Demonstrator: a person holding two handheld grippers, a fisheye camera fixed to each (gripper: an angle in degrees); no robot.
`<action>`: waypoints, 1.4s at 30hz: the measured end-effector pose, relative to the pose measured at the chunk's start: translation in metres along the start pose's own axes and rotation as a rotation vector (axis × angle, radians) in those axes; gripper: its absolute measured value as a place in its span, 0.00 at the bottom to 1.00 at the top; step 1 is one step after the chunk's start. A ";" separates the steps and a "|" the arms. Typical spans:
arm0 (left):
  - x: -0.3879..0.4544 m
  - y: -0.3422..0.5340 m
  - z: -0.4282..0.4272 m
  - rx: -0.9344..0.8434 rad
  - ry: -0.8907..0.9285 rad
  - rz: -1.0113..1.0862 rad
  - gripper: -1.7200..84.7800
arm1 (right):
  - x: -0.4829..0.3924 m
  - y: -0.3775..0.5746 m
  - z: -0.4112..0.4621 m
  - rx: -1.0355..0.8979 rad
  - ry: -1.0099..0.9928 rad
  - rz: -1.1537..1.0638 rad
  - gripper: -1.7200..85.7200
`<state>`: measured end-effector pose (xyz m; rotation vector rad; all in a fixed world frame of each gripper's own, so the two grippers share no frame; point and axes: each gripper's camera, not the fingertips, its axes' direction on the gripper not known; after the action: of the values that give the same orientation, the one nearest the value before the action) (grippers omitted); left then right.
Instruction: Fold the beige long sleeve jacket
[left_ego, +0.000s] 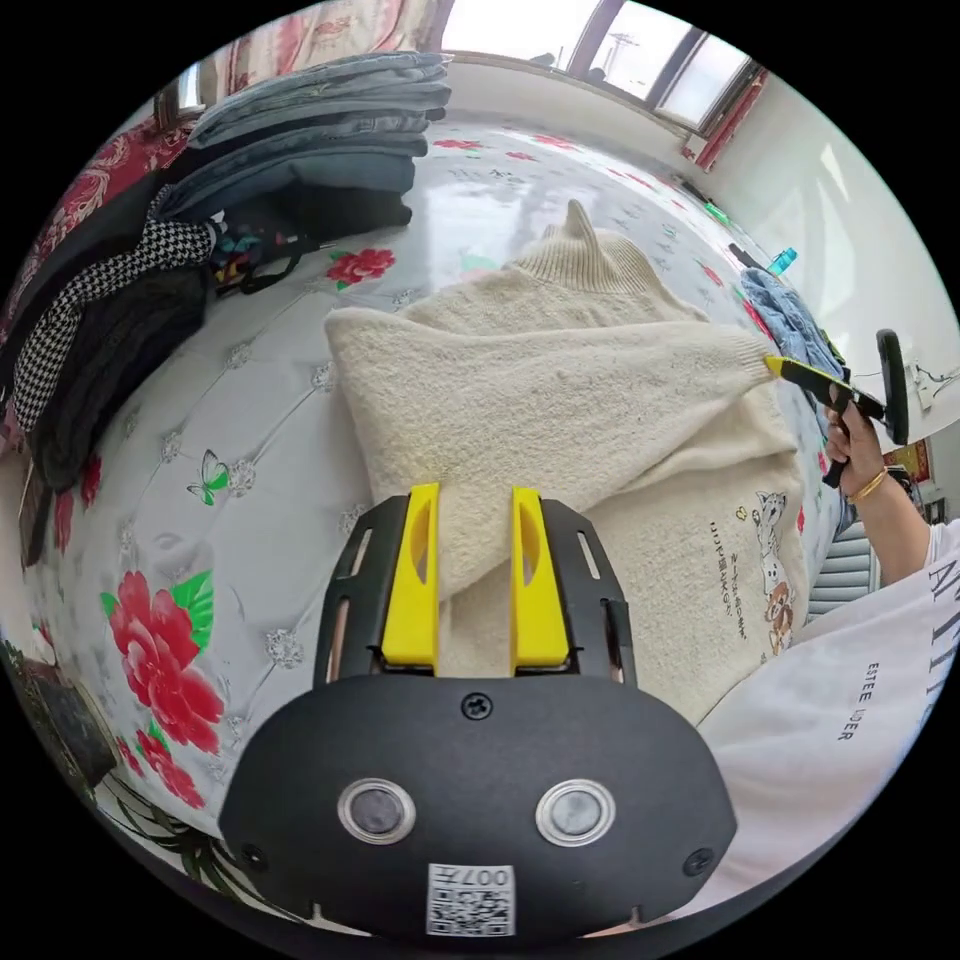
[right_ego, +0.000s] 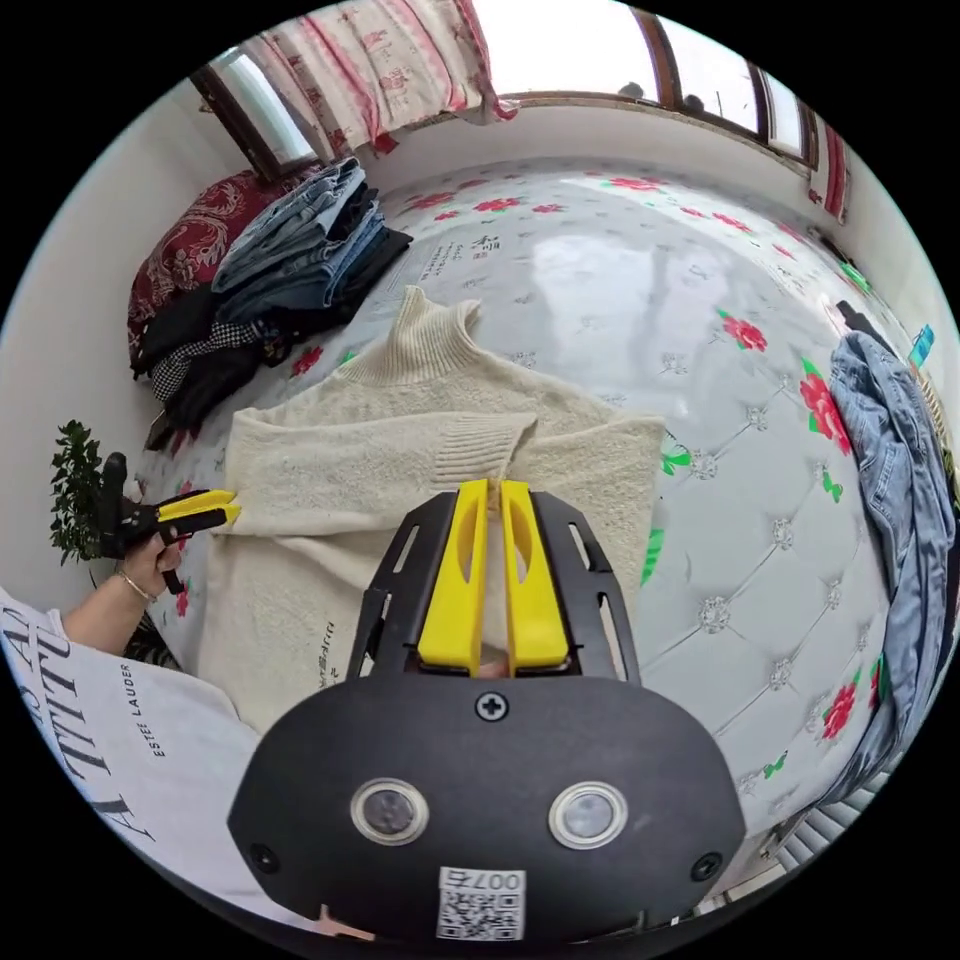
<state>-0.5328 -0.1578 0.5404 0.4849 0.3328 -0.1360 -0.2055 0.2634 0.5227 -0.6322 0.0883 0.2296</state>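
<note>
Black capitals run down the person's white shirt (left_ego: 850, 690), and "ESTEE LAUDER" reads there in small letters in both views, with the shirt (right_ego: 120, 720) also carrying far bigger letters beside it, cut off at the edge, too partial to make out as a word. On the beige jacket (left_ego: 600, 400) there's a line of small dark print next to cartoon animals, too fine to read. The same print shows on the jacket (right_ego: 330, 660) in the right gripper view, still illegible. The bed cover (right_ego: 620, 250) bears small dark characters near the folded jeans, unreadable. Each gripper housing carries a code sticker with digits.
</note>
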 end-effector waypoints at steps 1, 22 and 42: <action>-0.008 -0.004 -0.008 0.039 0.021 -0.014 0.14 | 0.005 0.005 0.002 -0.016 -0.008 0.020 0.03; -0.167 -0.348 0.115 -0.134 0.548 -0.077 0.12 | 0.102 -0.200 0.133 -0.189 -0.495 0.107 0.07; -0.256 -0.318 0.048 -0.050 0.998 0.107 0.31 | 0.098 -0.108 0.002 -0.010 -0.707 -0.376 0.02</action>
<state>-0.8255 -0.4469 0.5303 0.4926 1.2801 0.2348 -0.0843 0.1980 0.5712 -0.5357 -0.7072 0.0782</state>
